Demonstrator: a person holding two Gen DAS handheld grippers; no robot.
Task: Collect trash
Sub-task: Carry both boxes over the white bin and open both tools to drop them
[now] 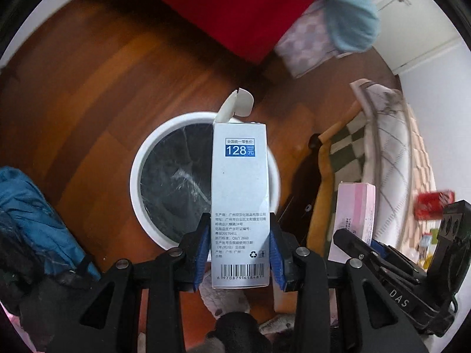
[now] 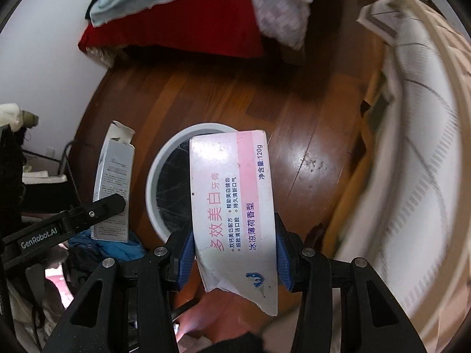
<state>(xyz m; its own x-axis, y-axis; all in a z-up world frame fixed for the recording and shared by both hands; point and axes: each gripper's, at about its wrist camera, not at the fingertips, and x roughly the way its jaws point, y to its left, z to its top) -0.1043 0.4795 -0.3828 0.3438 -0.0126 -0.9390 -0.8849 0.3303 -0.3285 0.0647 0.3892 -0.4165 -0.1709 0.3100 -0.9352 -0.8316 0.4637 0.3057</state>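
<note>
My left gripper (image 1: 240, 248) is shut on a tall pale-blue carton (image 1: 240, 194) with a "128" price label and an open top flap. The carton hangs above a white round bin (image 1: 138, 176) lined with a black bag. My right gripper (image 2: 234, 257) is shut on a white and pink toothpaste box (image 2: 232, 194) with a torn near end, held over the same bin (image 2: 153, 182). The pink box (image 1: 356, 214) and right gripper (image 1: 382, 253) show at the right of the left wrist view. The pale-blue carton (image 2: 113, 185) and left gripper (image 2: 97, 210) show at the left of the right wrist view.
The bin stands on a brown wooden floor (image 1: 117, 82). A bed with a white quilt (image 2: 412, 153) runs along the right. Red, light-blue and checked cloths (image 1: 235, 8) lie at the far side. A blue garment (image 1: 35, 214) sits at the left. A red wrapper (image 1: 432, 203) lies on the bed.
</note>
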